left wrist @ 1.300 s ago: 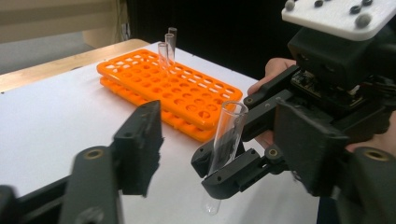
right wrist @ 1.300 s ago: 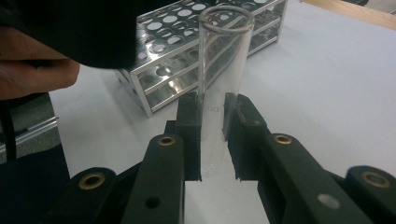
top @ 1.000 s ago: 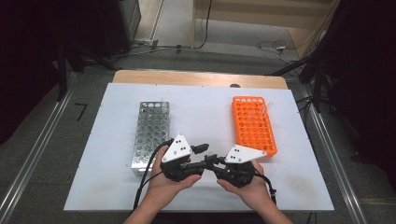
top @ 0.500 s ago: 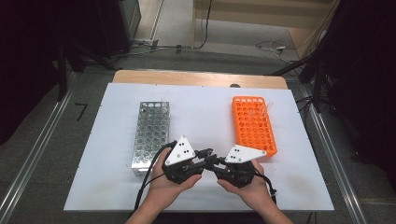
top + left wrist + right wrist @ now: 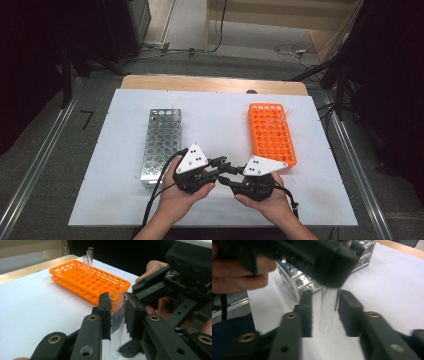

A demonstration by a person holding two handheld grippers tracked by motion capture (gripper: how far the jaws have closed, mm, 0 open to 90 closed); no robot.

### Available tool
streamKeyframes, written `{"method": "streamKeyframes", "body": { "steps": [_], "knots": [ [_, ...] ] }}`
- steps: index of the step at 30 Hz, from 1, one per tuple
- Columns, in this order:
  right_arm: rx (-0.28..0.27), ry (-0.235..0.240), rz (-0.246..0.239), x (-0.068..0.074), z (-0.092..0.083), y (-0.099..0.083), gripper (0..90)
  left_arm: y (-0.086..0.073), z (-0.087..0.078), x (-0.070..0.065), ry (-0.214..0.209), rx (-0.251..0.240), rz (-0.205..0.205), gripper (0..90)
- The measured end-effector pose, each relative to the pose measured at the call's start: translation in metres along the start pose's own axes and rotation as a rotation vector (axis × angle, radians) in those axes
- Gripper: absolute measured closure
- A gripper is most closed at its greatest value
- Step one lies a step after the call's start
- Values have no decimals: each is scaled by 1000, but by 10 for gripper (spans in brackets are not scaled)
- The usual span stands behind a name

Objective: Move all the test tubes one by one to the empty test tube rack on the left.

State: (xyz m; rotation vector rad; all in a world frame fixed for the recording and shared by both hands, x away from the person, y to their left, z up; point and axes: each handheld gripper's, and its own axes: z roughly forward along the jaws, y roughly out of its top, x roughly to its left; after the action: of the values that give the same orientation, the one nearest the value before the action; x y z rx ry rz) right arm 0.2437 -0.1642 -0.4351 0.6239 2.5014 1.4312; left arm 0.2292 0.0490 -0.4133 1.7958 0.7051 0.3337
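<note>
Left gripper fingers clamp test tube; right gripper fingers just opening, loose around it; open table beside.

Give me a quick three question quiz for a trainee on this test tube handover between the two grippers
1. True or false: the left gripper is clamped on the glass test tube.
2. Which rack already has tubes standing in it: A the orange rack, B the metal rack?
3. Do the right gripper pads press on the tube?

Key
1. True.
2. A; two clear tubes stand near its far end.
3. No; its jaws have just been opening and there are gaps on both sides of the tube.
</note>
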Motion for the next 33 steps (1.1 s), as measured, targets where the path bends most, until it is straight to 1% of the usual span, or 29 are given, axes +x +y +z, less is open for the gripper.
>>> {"method": "streamKeyframes", "body": {
  "steps": [1,2,3,4,6,7,8,9,12,17,18,20,23,27,30,33],
  "knots": [
    [-3,-1,5,-1,-1,-1,515,0,-1,2,2,-3,-8,765],
    [-11,-2,20,-5,-6,-2,425,1,-2,4,3,-2,-10,764],
    [-16,-9,25,-7,-8,-2,379,2,-2,5,8,-5,-12,764],
    [-16,-9,25,-7,-8,-2,379,2,-3,7,13,-4,-10,764],
    [-33,-13,39,-11,-13,-4,318,3,-4,9,21,-4,-9,765],
    [-40,-20,44,-14,-16,-5,272,3,-4,11,23,-3,-11,765],
    [-46,-31,60,-19,-21,-7,200,3,-5,12,26,-4,-11,765],
    [-46,-31,60,-19,-21,-7,200,3,-5,14,28,-9,-16,765],
    [-60,-43,93,-26,-29,-11,143,4,-8,19,41,-9,-19,765],
    [-77,-66,117,-36,-43,-19,86,6,-13,30,67,-20,-29,765],
    [-80,-73,118,-38,-45,-20,83,7,-15,32,72,-20,-31,765],
    [-89,-78,133,-41,-51,-23,81,9,-17,36,86,-22,-25,765],
    [-88,-96,137,-46,-58,-29,81,12,-22,43,105,-32,-32,765],
    [-89,-109,156,-51,-65,-34,81,15,-28,52,134,-39,-27,765],
    [-80,-117,157,-54,-68,-39,69,17,-33,61,155,-39,-27,765],
    [-73,-138,175,-58,-72,-46,25,20,-38,69,178,-41,-21,765]
  ]
}}
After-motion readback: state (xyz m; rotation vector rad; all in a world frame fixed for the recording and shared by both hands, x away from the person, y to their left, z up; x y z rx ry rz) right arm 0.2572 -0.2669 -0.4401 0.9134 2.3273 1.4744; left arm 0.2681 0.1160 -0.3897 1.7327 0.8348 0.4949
